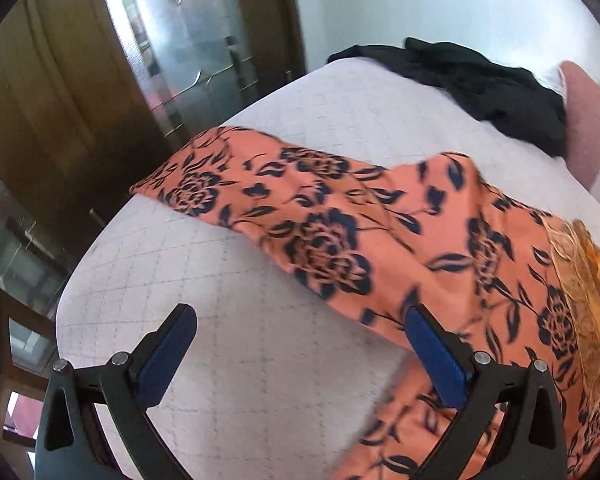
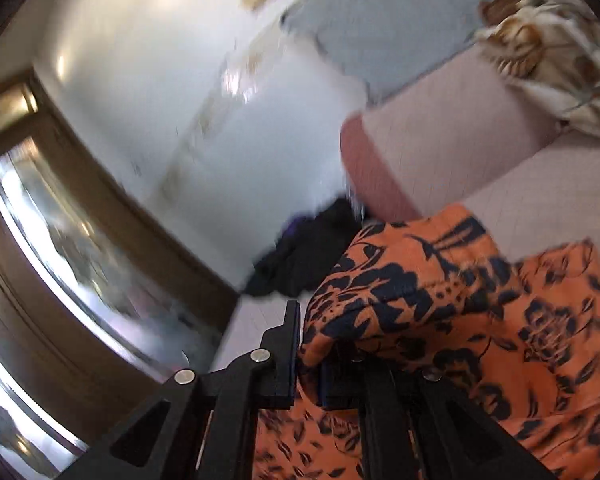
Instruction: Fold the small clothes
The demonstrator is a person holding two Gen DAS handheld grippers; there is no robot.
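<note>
An orange garment with a dark floral print lies stretched across a pale quilted bed surface, one end draped over the bed's near edge. The left gripper hangs over the bed with its blue-padded fingers spread wide, nothing between them, one finger just beside the cloth. The right gripper is clamped on a raised fold of that garment, and a black piece of clothing lies well apart near a pink pillow
</note>
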